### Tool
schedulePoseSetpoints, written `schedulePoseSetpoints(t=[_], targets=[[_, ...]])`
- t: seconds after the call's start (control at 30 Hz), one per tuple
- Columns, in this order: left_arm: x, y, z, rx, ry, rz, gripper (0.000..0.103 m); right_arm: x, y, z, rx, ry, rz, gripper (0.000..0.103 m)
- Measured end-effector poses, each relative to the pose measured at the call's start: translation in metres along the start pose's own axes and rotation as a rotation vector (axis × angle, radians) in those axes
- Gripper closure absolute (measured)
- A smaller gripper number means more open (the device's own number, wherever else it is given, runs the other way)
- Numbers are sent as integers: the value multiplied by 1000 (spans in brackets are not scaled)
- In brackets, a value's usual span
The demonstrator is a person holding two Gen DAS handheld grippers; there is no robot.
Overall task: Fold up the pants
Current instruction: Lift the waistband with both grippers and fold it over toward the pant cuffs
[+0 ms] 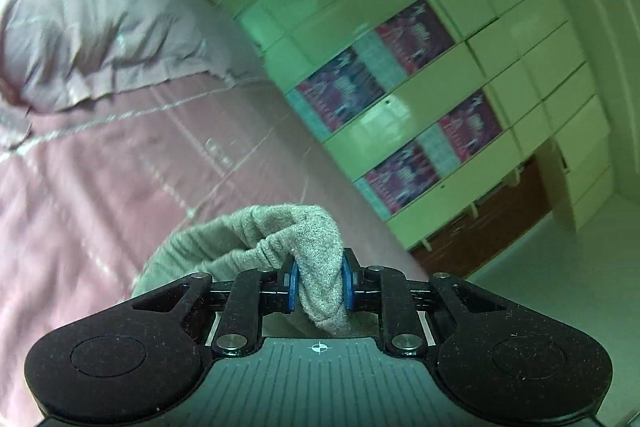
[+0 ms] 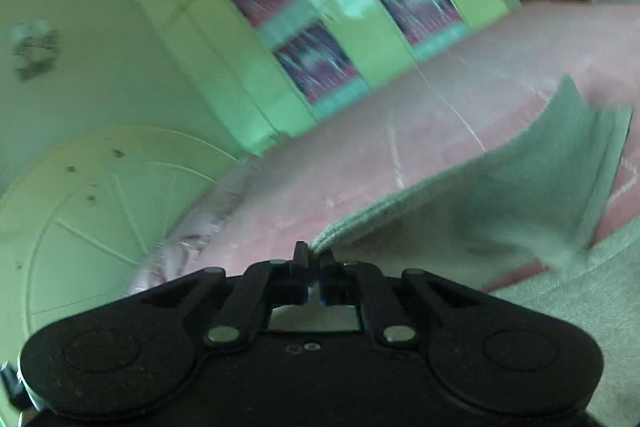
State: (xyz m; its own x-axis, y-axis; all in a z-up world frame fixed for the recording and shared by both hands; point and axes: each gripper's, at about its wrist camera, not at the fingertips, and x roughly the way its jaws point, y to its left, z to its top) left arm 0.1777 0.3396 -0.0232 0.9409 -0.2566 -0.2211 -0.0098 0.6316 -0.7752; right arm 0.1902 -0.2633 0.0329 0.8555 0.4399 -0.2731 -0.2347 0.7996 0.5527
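Note:
The grey knit pants point(image 1: 280, 227) are bunched in front of my left gripper point(image 1: 320, 285), which is shut on a thick fold of them between its blue pads point(image 1: 294, 287), above the pink bed. In the right wrist view the pants point(image 2: 520, 195) hang as a stretched sheet to the right. My right gripper point(image 2: 314, 267) is shut on their ribbed edge point(image 2: 340, 227) and holds it above the bed. More grey fabric point(image 2: 580, 307) lies at the lower right.
A pink bedspread point(image 1: 140, 167) covers the bed, with a pink pillow point(image 1: 80, 27) at its far left. A pale wardrobe with patterned panels point(image 1: 400, 87) stands beyond the bed. Its panels also show in the right wrist view point(image 2: 312, 59).

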Motion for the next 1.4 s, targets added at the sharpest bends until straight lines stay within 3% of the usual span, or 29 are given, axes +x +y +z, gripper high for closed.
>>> schedulePoseSetpoints(t=[0.03,0.1,0.17,0.2,0.23,0.3,0.37,0.43,0.53,0.63,0.7,0.73,0.8,0.87,1.0,1.03,1.13,1.2,1.3,1.37,1.4], targets=[[-2,4,3,11,26,-4,82,-11,1,-12,-21,0,5,103],[-2,17,-7,57,124,83,82,-15,-11,-51,-45,85,-36,103],[7,42,-31,90,288,245,82,10,-44,-90,54,301,-140,103],[7,53,-41,95,312,260,82,19,-61,-105,143,364,-158,103],[3,59,-43,70,282,233,82,13,-68,-110,188,316,-140,103],[2,59,-42,33,262,232,82,5,-68,-110,222,263,-142,92],[8,53,-41,57,263,249,82,7,-65,-103,230,247,-147,78],[15,49,-39,69,269,262,81,17,-64,-97,204,278,-171,80],[21,49,-32,110,286,275,81,26,-53,-91,174,327,-158,103],[7,34,-19,175,213,196,82,2,-27,-78,103,223,-71,103],[3,29,-14,222,214,222,82,-12,-16,-77,84,188,-59,103],[3,33,-17,227,246,244,82,-10,-19,-84,79,211,-77,103],[8,45,-29,235,315,299,82,10,-37,-105,117,349,-181,103],[3,48,-32,217,291,288,81,7,-48,-110,213,312,-153,103],[-4,37,-39,249,247,304,79,-2,-43,-101,207,288,-139,89],[-6,34,-42,267,237,303,79,-3,-43,-100,195,293,-143,89],[-2,30,-42,265,228,321,79,3,-41,-94,158,326,-153,103],[-3,22,-34,259,180,301,84,-1,-28,-81,130,263,-117,103],[-16,1,-24,289,58,189,85,-20,-4,-58,71,104,-60,103],[-13,4,-26,305,77,211,85,-23,-8,-61,61,67,-60,103],[-7,13,-31,304,130,263,85,-13,-15,-70,50,135,-83,103]])
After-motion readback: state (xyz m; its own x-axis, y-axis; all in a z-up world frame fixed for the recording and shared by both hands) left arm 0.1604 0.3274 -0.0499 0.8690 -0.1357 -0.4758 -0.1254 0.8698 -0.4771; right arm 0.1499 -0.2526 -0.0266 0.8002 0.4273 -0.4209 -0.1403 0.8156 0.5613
